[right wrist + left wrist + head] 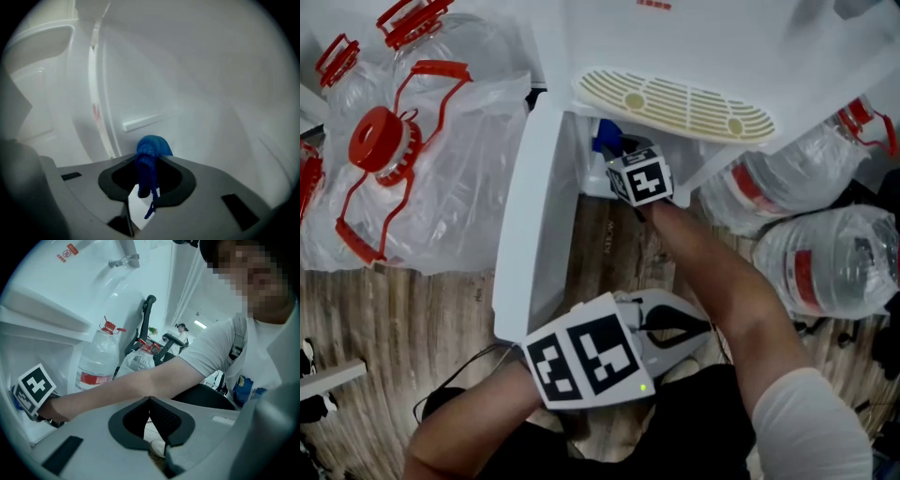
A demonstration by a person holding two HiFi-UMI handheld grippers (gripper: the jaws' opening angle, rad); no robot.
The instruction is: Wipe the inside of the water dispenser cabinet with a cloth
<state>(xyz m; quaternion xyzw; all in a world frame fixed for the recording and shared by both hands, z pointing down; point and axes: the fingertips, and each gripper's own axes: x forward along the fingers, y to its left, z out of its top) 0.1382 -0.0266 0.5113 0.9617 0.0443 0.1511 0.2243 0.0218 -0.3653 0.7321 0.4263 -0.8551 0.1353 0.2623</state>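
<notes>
The white water dispenser cabinet (pixel 581 159) stands open, its door (pixel 525 216) swung out over the wooden floor, with bagged water jugs (pixel 403 178) to its left and more jugs (pixel 830 258) to its right. The right claw (pixel 148 164) reaches inside the cabinet, near its white back wall, and is clamped on a blue cloth (pixel 151 147) that bunches up between the tips. The left claw (pixel 150 399) hangs outside the cabinet, in front of the door's outer end, pressed together on nothing.

cloth (pixel 604 137) mostly hidden inside cabinet (pixel 530 187), bottles (pixel 830 262) cropped at edges
</notes>
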